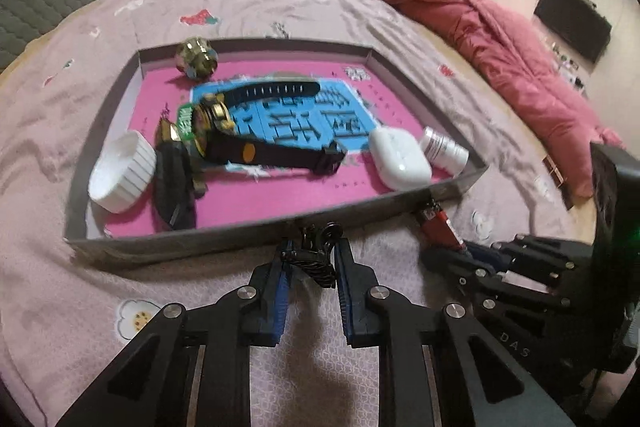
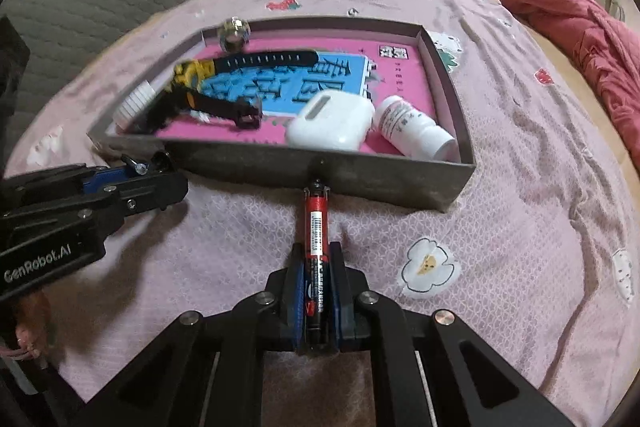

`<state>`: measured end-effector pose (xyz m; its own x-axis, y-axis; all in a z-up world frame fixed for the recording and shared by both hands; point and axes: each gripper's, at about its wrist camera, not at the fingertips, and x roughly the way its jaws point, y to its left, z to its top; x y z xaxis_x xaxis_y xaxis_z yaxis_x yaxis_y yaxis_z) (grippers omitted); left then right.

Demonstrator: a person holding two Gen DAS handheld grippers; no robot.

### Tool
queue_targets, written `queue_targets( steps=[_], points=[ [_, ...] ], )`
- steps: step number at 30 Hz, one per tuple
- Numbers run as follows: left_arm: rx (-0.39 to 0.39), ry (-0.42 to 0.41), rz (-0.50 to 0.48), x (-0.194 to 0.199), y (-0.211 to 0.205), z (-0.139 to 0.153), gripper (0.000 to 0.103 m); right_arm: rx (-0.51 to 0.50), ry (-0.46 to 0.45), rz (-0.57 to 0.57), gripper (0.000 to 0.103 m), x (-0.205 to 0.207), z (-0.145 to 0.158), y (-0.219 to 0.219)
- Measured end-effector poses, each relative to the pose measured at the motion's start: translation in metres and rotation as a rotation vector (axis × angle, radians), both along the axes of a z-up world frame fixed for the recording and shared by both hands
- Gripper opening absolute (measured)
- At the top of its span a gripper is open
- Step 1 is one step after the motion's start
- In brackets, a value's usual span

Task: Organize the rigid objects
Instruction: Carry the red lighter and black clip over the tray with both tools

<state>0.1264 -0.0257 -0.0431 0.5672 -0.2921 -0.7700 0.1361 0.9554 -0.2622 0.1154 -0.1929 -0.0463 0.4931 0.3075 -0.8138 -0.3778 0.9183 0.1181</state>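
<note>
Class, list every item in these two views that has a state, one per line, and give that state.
Left gripper: shut on small black metal clip.
Right gripper: shut on red-and-black marker pen, cap on.
Shallow grey cardboard tray: open-topped.
White earbud case: lid closed.
White pill bottle: lying down, capped.

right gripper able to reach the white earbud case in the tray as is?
Probably not yet. The right gripper is shut on the red marker, so its fingers are occupied. The white earbud case itself lies uncovered just beyond the tray front wall.
</note>
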Motion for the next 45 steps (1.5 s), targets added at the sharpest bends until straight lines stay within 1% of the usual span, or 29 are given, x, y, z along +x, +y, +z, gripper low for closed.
queue_targets(
  steps=[2, 5, 9, 11, 15, 18, 22, 27, 38, 45],
  points=[
    [-0.013, -0.009, 0.002, -0.002, 0.002, 0.005, 0.021, 0.063, -0.010, 0.004, 0.011, -0.002, 0.007, -0.006],
    [-0.025, -0.019, 0.009, -0.006, 0.007, 0.011, 0.021, 0.097, -0.037, 0.009, 0.011, -0.007, 0.015, -0.009],
    [0.003, -0.069, 0.022, -0.011, 0.010, 0.023, 0.021, 0.132, -0.095, 0.016, 0.011, -0.013, 0.028, -0.011],
    [0.025, -0.092, 0.028, -0.013, 0.011, 0.028, 0.021, 0.142, -0.125, 0.019, 0.011, -0.014, 0.034, -0.010],
    [0.042, -0.111, 0.039, -0.014, 0.016, 0.033, 0.021, 0.165, -0.189, 0.022, 0.011, -0.018, 0.047, -0.010],
    [0.057, -0.133, 0.048, -0.016, 0.018, 0.037, 0.021, 0.173, -0.219, 0.021, 0.011, -0.018, 0.053, -0.010],
    [0.061, -0.165, 0.055, -0.018, 0.022, 0.044, 0.021, 0.174, -0.249, 0.009, 0.011, -0.017, 0.057, -0.011],
    [0.065, -0.192, 0.060, -0.017, 0.024, 0.051, 0.021, 0.170, -0.311, -0.002, 0.011, -0.016, 0.067, -0.012],
    [0.064, -0.198, 0.078, -0.008, 0.025, 0.051, 0.021, 0.172, -0.320, -0.024, 0.011, 0.003, 0.066, -0.013],
    [0.062, -0.192, 0.094, 0.000, 0.030, 0.049, 0.021, 0.176, -0.307, -0.037, 0.011, 0.009, 0.062, -0.014]
  ],
)
